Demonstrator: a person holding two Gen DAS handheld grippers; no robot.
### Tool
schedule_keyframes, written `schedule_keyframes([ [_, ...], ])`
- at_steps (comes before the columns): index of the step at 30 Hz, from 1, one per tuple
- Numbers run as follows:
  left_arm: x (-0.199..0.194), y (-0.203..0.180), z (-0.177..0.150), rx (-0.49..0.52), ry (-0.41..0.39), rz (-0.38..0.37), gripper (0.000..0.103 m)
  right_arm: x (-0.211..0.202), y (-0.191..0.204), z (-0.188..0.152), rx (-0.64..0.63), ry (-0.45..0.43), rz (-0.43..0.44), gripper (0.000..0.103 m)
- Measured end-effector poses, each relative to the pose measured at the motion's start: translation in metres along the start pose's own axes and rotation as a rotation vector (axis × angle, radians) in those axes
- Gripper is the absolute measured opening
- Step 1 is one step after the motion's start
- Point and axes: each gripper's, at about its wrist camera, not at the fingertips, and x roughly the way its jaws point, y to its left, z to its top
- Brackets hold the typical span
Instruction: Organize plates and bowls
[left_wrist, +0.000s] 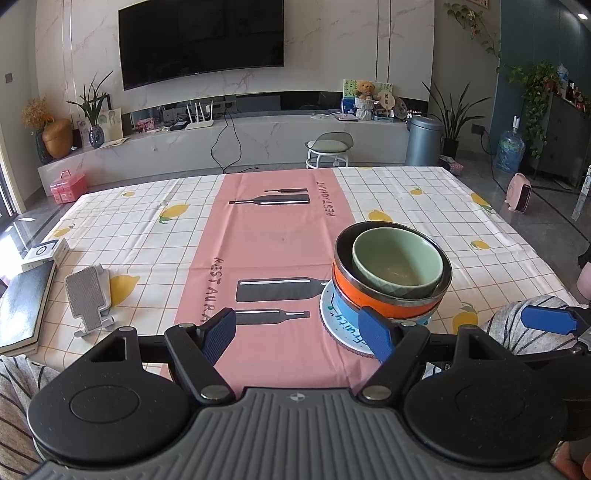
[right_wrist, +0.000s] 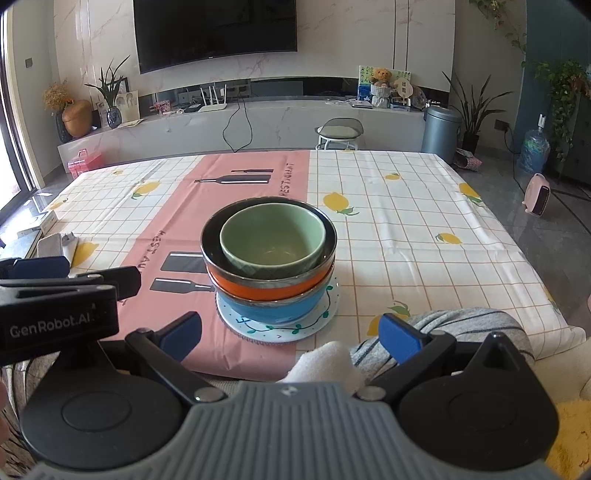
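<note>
Left gripper (left_wrist: 299, 334) and right gripper (right_wrist: 290, 336): both spread wide, holding nothing, low at the near table edge. Green bowl (right_wrist: 272, 236) nests in orange bowl (right_wrist: 266, 286), that in blue bowl (right_wrist: 269, 312), all on the patterned plate (right_wrist: 325, 314) on the tablecloth (right_wrist: 406, 229). Stacking appears complete; no loose dishes visible. Both tools point level toward the stack, clear of it.

A phone stand (left_wrist: 88, 295) sits at nine o'clock on the lemon-print tablecloth (left_wrist: 406, 192); a wall television (left_wrist: 201, 40) hangs at twelve.
</note>
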Motion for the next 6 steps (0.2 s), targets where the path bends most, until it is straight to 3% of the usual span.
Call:
schedule_keyframes([
  [6,0.0005,-0.0004,-0.0004,0.003,0.001,0.003,0.089,0.0027,0.0016,-0.0014,-0.002,0.006,0.007,0.1],
])
